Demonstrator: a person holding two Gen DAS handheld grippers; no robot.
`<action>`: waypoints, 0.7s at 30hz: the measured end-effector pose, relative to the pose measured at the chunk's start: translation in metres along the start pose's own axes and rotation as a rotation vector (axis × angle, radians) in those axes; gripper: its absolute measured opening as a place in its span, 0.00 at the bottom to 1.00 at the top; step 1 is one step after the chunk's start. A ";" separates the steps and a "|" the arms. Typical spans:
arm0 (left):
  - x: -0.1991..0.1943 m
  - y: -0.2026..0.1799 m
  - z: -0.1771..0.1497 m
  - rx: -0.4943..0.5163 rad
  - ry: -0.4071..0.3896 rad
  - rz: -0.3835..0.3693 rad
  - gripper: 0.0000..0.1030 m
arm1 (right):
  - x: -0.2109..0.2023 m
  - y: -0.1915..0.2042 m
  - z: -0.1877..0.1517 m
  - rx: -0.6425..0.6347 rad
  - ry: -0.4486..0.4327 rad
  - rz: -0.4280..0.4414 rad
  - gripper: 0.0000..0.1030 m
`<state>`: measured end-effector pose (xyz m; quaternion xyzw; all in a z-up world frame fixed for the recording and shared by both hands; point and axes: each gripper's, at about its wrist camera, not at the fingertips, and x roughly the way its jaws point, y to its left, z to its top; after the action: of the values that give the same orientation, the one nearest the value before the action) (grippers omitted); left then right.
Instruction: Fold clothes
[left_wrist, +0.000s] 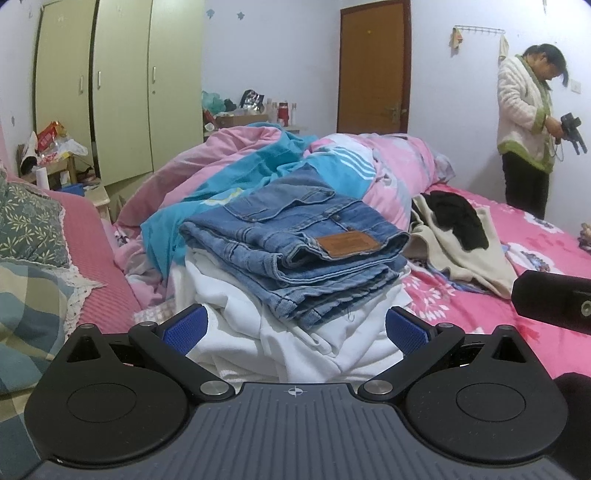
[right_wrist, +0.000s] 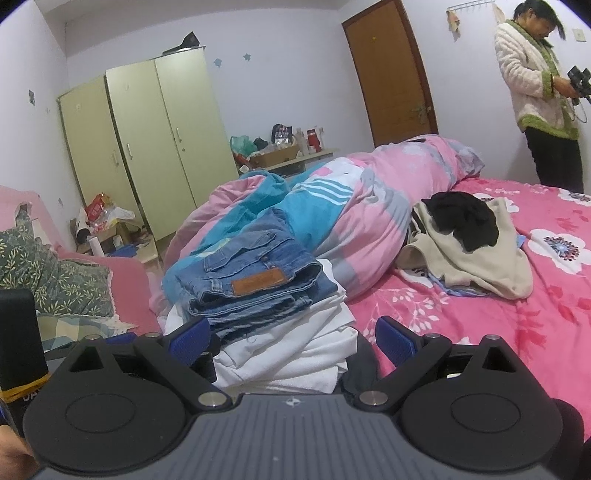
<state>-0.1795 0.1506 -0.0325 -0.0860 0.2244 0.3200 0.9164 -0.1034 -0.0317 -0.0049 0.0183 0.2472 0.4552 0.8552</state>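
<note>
- Folded jeans (left_wrist: 295, 243) top a white garment (left_wrist: 295, 343), the stack sitting just ahead of the left gripper (left_wrist: 295, 326) and right gripper (right_wrist: 290, 338), both with jaws spread and empty.
- Denim looks heavy and stiff; the white cloth looks soft, best pinched at an edge.
- Unfolded beige garment (right_wrist: 476, 258) and black garment (right_wrist: 465, 221) lie well right; a bunched duvet (left_wrist: 258, 158) crowds in behind.

I saw folded blue jeans (left_wrist: 295, 243) stacked on folded white garments (left_wrist: 280, 332); farther along the bed (right_wrist: 517, 302), a crumpled beige garment (right_wrist: 484, 258) lay under a black one (right_wrist: 465, 219).
</note>
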 end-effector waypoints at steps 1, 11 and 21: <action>0.000 0.000 0.000 0.000 0.001 -0.001 1.00 | 0.000 0.000 0.000 -0.001 0.001 0.000 0.96; 0.002 0.001 -0.002 -0.016 0.019 -0.016 1.00 | -0.001 -0.004 0.001 0.025 0.009 0.017 0.96; 0.000 -0.004 -0.004 0.016 0.010 -0.009 1.00 | 0.001 -0.003 -0.001 0.028 0.022 0.026 0.96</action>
<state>-0.1783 0.1469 -0.0359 -0.0812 0.2309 0.3139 0.9174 -0.1010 -0.0333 -0.0072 0.0285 0.2627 0.4628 0.8462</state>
